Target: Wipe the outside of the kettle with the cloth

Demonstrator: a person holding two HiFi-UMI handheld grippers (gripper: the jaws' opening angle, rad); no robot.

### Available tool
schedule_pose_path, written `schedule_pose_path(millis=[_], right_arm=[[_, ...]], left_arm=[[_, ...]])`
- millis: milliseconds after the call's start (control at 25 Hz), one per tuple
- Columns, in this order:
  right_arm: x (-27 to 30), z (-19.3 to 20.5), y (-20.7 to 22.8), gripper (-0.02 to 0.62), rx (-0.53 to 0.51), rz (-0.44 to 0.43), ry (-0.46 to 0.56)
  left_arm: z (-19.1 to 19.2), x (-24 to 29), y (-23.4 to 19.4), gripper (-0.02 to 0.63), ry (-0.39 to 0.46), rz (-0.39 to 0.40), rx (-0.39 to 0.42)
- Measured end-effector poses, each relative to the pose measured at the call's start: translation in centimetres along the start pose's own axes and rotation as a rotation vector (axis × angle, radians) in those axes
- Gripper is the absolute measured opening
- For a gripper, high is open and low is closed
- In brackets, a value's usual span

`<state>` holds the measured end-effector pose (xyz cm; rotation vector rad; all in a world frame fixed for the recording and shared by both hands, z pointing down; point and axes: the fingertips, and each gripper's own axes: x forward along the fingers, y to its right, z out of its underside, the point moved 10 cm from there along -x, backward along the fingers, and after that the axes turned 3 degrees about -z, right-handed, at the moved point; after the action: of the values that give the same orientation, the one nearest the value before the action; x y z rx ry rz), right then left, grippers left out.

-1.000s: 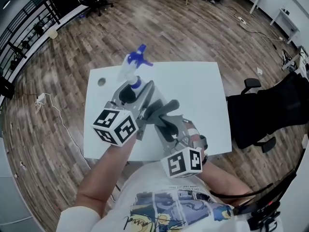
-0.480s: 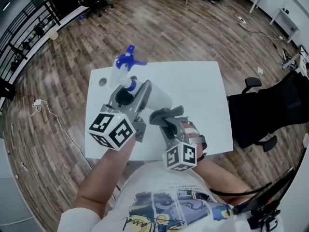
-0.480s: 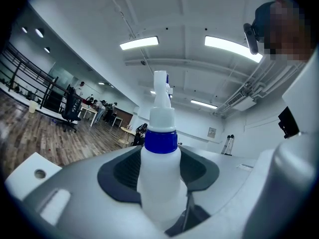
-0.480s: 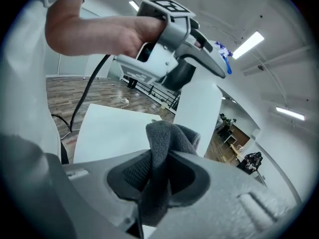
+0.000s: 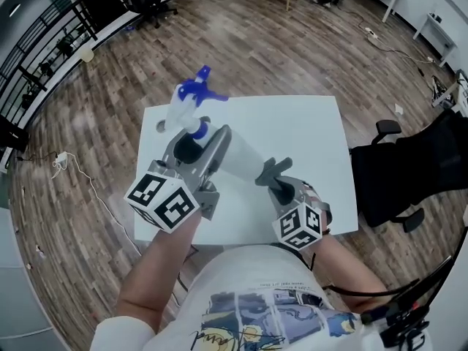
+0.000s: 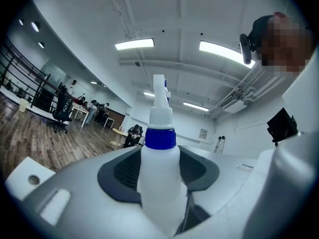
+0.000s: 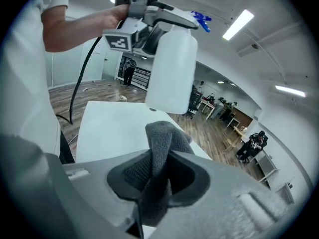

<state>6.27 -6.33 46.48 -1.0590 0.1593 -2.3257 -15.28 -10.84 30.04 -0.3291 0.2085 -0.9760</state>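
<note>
Your left gripper (image 6: 159,171) holds a spray bottle (image 7: 172,68) up in the air, with its jaws partway open and pressing on the bottle just under the blue ring. Your right gripper (image 7: 159,176) is pinched nearly closed on the cloth (image 7: 162,143). The cloth pokes up out of the jaws in a soft bunch, low over the table (image 5: 292,123) near its 6 o'clock edge. No view shows a kettle, so I can't tell you where it is. I think you are getting ready, with spray in one hand and cloth in the other, and no wiping has begun. Next, I think you need to bring the blue spray top, up at 11 o'clock from your left gripper, close to the cloth to wet it, or find the kettle first. The bottle is smooth, round, milky white plastic, and it may slip if you squeeze too lightly. The cloth is dark grey, fuzzy and floppy, so it will bend around a curved side. The table is flat, white and square, and it stands on a brown wooden floor (image 5: 256,42).
</note>
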Motion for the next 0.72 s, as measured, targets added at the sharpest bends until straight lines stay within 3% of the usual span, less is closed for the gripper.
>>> schedule_pose_path(millis=[200, 440, 560, 720], right_arm=[[-3.3, -1.1, 5.0, 0.077, 0.11, 0.022, 0.149], [-8.0, -7.1, 8.0, 0.077, 0.145, -0.077, 0.429], [-8.5, -8.8, 7.9, 0.077, 0.131, -0.157, 0.468], [-7.5, -8.1, 7.5, 0.077, 0.133, -0.221, 0.449]], left_arm=[[0.5, -0.1, 0.6, 0.213, -0.052, 0.069, 0.022], [1.5, 0.2, 1.7, 0.213, -0.112, 0.15, 0.025], [1.9, 0.1, 2.3, 0.215, -0.127, 0.2, 0.029], [2.0, -0.2, 2.7, 0.215, -0.119, 0.225, 0.032]])
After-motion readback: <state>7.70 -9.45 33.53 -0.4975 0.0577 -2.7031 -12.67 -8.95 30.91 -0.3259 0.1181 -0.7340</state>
